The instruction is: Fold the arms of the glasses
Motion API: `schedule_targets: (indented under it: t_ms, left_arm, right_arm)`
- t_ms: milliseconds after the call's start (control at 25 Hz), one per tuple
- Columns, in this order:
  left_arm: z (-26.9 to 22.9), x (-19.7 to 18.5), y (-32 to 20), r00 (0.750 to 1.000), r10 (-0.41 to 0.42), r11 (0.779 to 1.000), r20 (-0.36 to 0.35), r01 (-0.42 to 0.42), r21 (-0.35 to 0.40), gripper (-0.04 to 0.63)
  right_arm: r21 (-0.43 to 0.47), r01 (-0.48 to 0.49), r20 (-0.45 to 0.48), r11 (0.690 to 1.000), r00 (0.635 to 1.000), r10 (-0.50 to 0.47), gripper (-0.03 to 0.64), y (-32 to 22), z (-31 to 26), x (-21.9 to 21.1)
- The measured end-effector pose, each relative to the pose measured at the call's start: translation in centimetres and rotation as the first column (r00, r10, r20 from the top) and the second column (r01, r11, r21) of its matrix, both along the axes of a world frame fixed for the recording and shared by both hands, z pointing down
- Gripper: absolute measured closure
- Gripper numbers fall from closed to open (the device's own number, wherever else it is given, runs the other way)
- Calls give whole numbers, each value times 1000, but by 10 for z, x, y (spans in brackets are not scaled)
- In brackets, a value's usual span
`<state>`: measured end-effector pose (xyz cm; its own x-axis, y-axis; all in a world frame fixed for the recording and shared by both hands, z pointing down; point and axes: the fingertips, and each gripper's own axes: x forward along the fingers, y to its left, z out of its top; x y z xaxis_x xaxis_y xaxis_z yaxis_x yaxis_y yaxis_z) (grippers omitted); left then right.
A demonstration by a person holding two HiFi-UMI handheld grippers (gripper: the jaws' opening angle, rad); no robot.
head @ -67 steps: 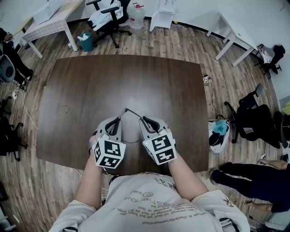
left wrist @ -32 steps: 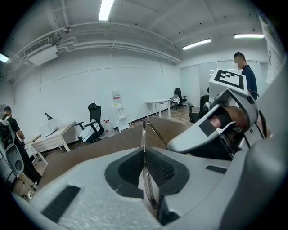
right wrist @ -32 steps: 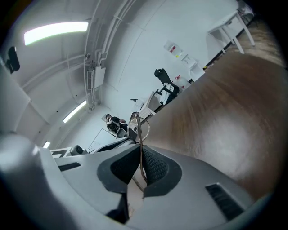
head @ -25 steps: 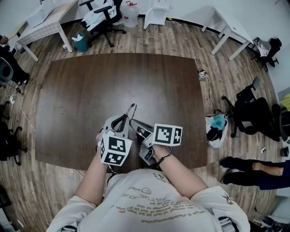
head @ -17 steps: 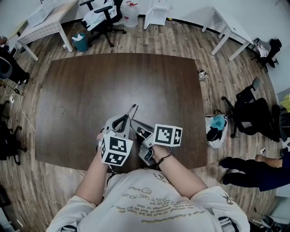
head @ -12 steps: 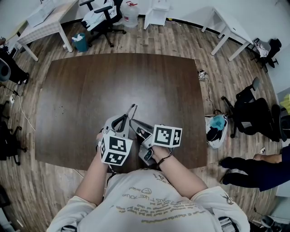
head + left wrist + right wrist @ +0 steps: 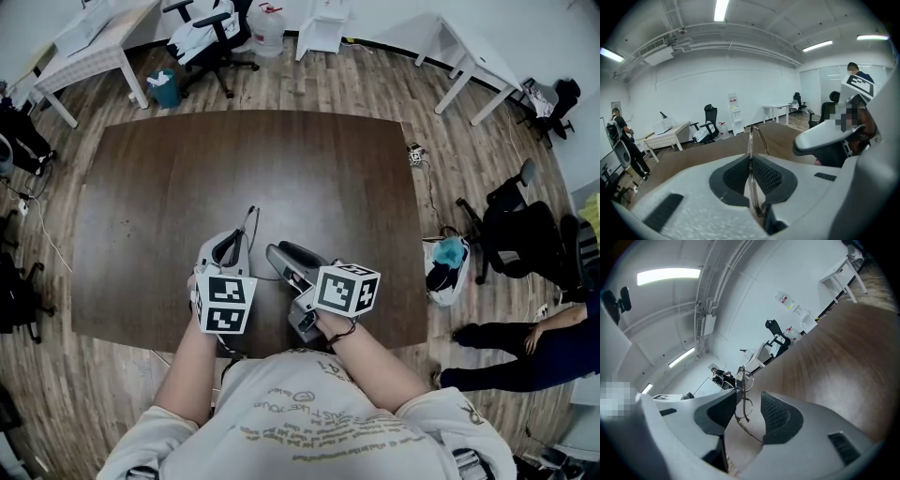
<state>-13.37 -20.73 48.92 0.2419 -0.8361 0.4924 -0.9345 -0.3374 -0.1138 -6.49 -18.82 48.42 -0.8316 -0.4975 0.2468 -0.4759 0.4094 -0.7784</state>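
Table (image 7: pixel 169 178), one glasses (image 7: pixel 745 408) (two tongs (image 7: pixel 238 240) (image 7: pixel 277 253))

No text, label or number could be read anywhere. The print across the person's shirt (image 7: pixel 309 433) was too small and blurred to make out.

Clad in a pale short-sleeved T-shirt (image 7: pixel 309 417) with faded grey lettering, lower centre. Light grey shells and dark ribbed pads (image 7: pixel 765 176) on left gripper (image 7: pixel 232 247) and right gripper (image 7: pixel 279 255), a black-and-white marker cube (image 7: pixel 225 303) atop each.
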Motion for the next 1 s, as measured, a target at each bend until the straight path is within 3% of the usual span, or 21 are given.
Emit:
schedule_targets:
  t_ms: [320, 600, 840, 1000]
  left_arm:
    - [-5, -39, -15, 987, -149, 989, -53, 150, 13, 566]
    - [-1, -64, -21, 954, -271, 962, -127, 273, -5, 566]
    - [-3, -64, -22, 929, -299, 954, -219, 298, -40, 566]
    - [-2, -59, -21, 925, -295, 955, -238, 290, -54, 566]
  right_arm:
    - [40, 34, 48, 999, 998, -36, 459, 12, -3, 0]
    - [-24, 77, 18, 997, 997, -77, 459, 22, 24, -1]
    - [-105, 86, 0, 991, 996, -86, 459, 25, 52, 0]
    - [-113, 77, 31, 991, 997, -74, 459, 22, 51, 1]
